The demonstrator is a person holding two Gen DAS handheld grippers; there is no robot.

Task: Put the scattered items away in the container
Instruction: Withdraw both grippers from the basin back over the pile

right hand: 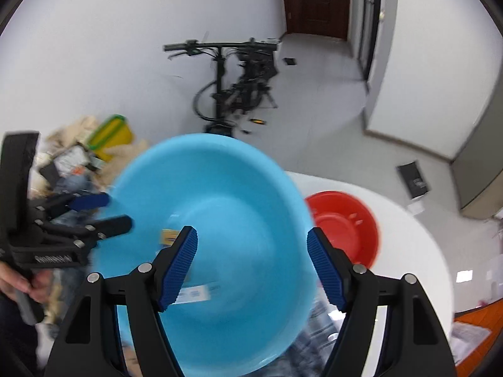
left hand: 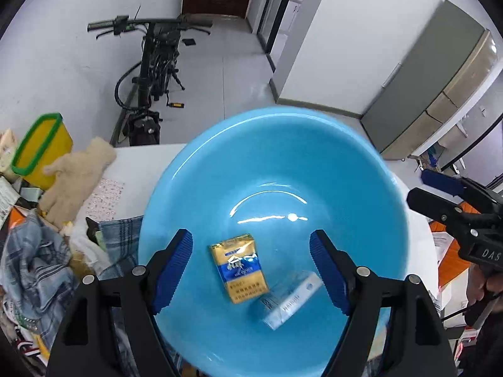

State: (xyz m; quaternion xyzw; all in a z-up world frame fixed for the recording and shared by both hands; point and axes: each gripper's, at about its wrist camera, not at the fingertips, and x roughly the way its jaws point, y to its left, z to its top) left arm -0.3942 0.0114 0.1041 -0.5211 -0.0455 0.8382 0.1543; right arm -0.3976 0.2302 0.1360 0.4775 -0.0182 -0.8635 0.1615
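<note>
Spread wide and empty, the left gripper [left hand: 251,267] hangs over the blue basin [left hand: 361,188], its 2 fingers clear of the contents. Equally parted and holding nothing, the right gripper [right hand: 252,265] faces the same basin from its other side.

Basin: sits on the white table [right hand: 408,235], partly over the plaid cloth [left hand: 37,264].

Left view only: 1 gold-and-blue pack [left hand: 239,267] lies flat on the basin floor, with 1 white pack [left hand: 290,301] just beside it; a beige plush toy [left hand: 78,176] and a yellow bin [left hand: 44,149] sit outside, at left.

Right view only: 1 red basin [right hand: 349,226], just beside the blue one; the packs appear blurred.
</note>
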